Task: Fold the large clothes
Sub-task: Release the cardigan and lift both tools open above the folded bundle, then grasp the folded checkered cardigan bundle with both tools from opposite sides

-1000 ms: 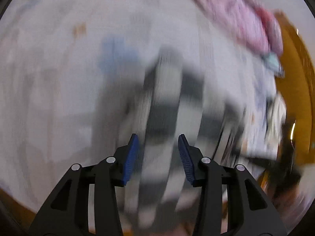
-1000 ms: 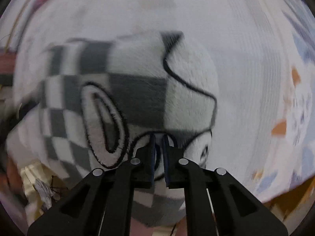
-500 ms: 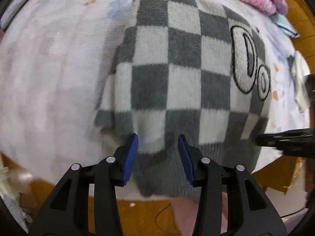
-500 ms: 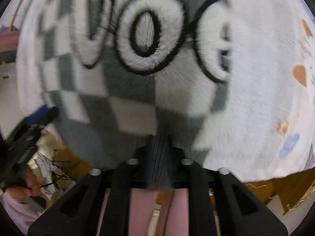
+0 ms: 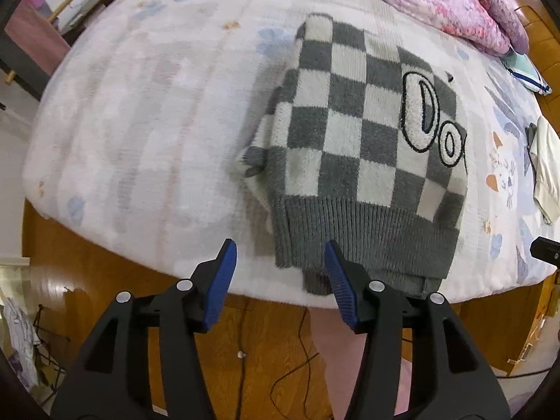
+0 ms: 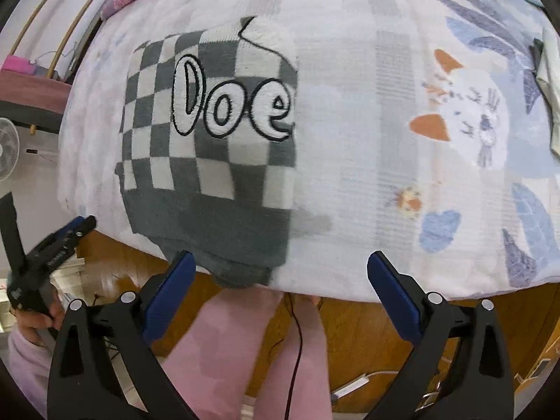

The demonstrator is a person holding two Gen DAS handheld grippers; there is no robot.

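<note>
A grey and white checkered sweater (image 5: 353, 147) with outlined letters lies folded on the bed, its ribbed grey hem at the bed's near edge. It also shows in the right wrist view (image 6: 210, 154). My left gripper (image 5: 280, 273) is open and empty, just off the hem's left corner. My right gripper (image 6: 280, 280) is wide open and empty, below the hem's right end. The left gripper also appears at the left of the right wrist view (image 6: 52, 241).
The bed sheet (image 5: 140, 122) is white with printed animals and leaves (image 6: 465, 122). A pink quilt (image 5: 455, 3) is bunched at the far side. A cream cloth (image 5: 546, 171) lies at the right. The wooden bed frame (image 5: 105, 273) and floor cables (image 6: 297, 350) are below.
The right gripper let go of the sweater's hem and opened wide. Both grippers drew back from the bed, and the sweater now lies folded and still.
</note>
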